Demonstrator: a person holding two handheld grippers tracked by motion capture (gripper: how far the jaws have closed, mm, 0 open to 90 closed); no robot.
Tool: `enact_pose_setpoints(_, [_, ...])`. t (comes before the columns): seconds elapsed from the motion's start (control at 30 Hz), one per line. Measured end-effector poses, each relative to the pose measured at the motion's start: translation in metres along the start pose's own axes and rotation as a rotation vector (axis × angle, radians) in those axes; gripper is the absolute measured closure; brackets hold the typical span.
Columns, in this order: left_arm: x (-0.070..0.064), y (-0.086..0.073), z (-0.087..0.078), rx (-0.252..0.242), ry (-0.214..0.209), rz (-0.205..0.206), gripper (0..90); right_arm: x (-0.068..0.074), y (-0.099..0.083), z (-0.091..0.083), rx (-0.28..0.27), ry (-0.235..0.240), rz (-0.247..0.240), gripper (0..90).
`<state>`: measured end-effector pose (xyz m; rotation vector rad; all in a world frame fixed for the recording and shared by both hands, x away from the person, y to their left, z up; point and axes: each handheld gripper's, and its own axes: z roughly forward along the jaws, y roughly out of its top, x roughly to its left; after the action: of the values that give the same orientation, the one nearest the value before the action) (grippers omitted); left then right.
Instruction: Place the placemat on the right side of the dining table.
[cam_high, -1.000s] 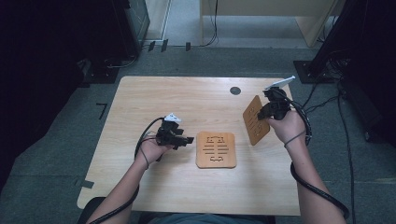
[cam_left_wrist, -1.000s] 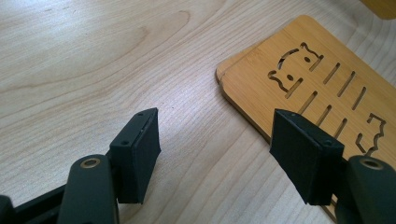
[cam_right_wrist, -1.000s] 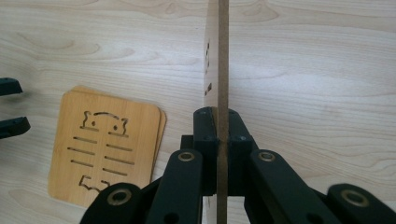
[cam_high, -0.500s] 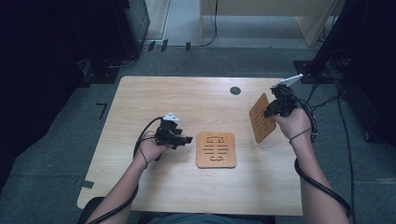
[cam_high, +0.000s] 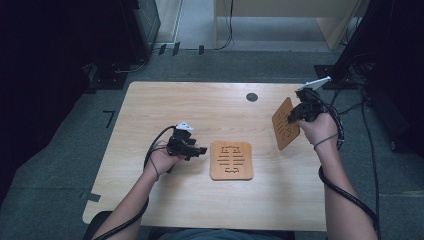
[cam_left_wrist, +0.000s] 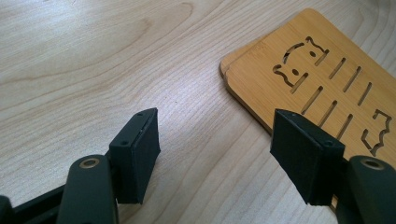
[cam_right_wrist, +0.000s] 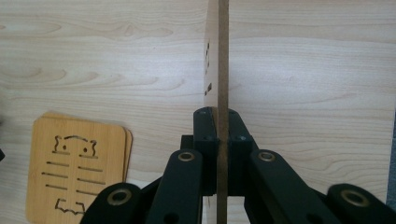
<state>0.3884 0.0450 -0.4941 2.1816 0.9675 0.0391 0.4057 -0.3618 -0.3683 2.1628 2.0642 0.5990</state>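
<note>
While right gripper (cam_high: 295, 116) clamps lifted coaster (cam_high: 285, 124), left gripper (cam_high: 200, 150) open beside stacked coasters (cam_high: 231, 160)

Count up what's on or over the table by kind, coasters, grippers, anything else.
Bamboo coasters: 3, two stacked on the table, one held on edge in the right gripper
Grippers: 2, counting the left gripper
Black round table hole: 1
Total: 6

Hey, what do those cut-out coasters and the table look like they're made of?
Coasters: probably bamboo or thin wood, going by the fine straight grain, warm tan colour, matte finish and clean cut slots. The coaster held in the right gripper shows a thin brown edge. Table: pale wood grain, smooth; it could be laminate or veneer.
</note>
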Motion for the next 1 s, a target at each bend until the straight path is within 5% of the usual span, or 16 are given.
enact_pose_setpoints(0.47, [-0.002, 0.001, 0.000, -0.006, -0.001, 0.010, 31.9, -0.015, 0.008, 0.005, 0.001, 0.010, 0.025, 87.7])
enact_pose_setpoints(1.0, [-0.002, 0.001, 0.001, 0.001, -0.006, 0.013, 31.9, -0.030, 0.030, 0.006, -0.014, -0.050, 0.040, 87.7])
